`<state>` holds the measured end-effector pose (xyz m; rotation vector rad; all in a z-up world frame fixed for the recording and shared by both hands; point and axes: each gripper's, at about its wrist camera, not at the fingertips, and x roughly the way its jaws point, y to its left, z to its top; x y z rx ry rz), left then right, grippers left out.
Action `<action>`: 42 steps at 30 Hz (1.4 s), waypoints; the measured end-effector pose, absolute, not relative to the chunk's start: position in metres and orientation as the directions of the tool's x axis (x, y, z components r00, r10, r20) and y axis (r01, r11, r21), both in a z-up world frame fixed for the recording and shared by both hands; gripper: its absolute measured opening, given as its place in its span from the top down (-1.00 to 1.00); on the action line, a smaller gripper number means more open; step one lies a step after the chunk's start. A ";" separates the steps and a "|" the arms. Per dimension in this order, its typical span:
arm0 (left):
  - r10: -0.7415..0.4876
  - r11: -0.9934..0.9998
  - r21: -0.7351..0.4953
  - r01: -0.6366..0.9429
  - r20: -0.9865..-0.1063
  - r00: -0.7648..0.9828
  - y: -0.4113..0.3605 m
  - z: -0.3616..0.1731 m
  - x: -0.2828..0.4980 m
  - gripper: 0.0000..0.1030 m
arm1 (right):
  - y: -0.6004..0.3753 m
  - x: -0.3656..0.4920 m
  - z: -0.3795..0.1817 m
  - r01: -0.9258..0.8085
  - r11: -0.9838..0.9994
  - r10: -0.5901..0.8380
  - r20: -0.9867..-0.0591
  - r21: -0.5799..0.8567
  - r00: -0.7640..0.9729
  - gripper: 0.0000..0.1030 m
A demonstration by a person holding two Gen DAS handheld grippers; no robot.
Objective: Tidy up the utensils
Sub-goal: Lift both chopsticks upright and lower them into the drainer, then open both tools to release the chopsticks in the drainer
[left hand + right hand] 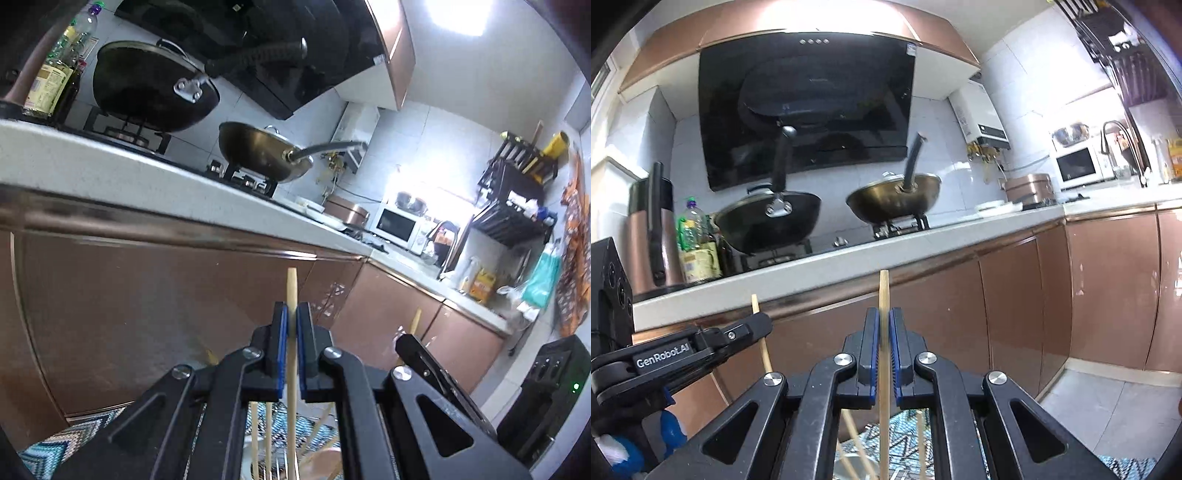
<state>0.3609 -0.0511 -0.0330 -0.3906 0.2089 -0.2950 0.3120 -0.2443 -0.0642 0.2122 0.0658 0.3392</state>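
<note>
Below desk level, facing the cabinet fronts: both hand-held grippers point up and forward, each with one chopstick between its pads.
Left hand-held gripper (291, 317): blue-padded jaws drawn together, clamped on a pale wooden chopstick (291, 291).
Left chopstick position: upright between the pads, tip clear above the fingertips, shaft running down past the linkage to the bottom edge of the left wrist view.
Right hand-held gripper (882, 321): jaws drawn together, clamped on a second chopstick (884, 295).
Right chopstick position: upright, square end above the fingertips, shaft continuing down between the linkage arms.
Relative placement: the two hand-held grippers sit side by side, near each other; each appears at the edge of the other's view.
Loose chopsticks (267, 439): several more stand below the left linkage, leaning at different angles; their container is mostly hidden.
Rug (59, 441): blue zigzag pattern on the floor under both tools.
Desk (923, 242): white top above copper-coloured cabinet doors (1008, 306).
Black wok (768, 221): on the left burner.
Brass-coloured wok (894, 201): on the right burner.
Oil bottle (696, 243): left of the black wok.
Microwave (1076, 164): white, far right on the desk.
</note>
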 end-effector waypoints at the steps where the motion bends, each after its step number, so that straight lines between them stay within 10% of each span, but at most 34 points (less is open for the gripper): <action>1: -0.319 0.885 -0.401 0.238 -0.147 0.936 -0.055 -0.039 0.365 0.92 | -0.245 0.314 -0.070 -0.319 0.923 0.332 -0.030 0.215 0.943 0.88; 20: -0.277 0.918 -0.345 0.194 -0.210 0.938 -0.073 -0.101 0.382 0.91 | -0.243 0.316 -0.118 -0.282 0.941 0.312 -0.152 0.188 0.938 0.86; 28: -0.274 0.919 -0.342 0.194 -0.202 0.940 -0.060 -0.084 0.358 0.47 | -0.250 0.288 -0.102 -0.233 0.957 0.258 -0.143 0.173 0.955 0.12; 42: -0.175 0.961 -0.252 0.114 -0.236 0.956 -0.024 -0.063 0.236 -0.01 | -0.269 0.199 -0.092 -0.082 0.989 0.110 -0.241 0.126 0.964 -0.41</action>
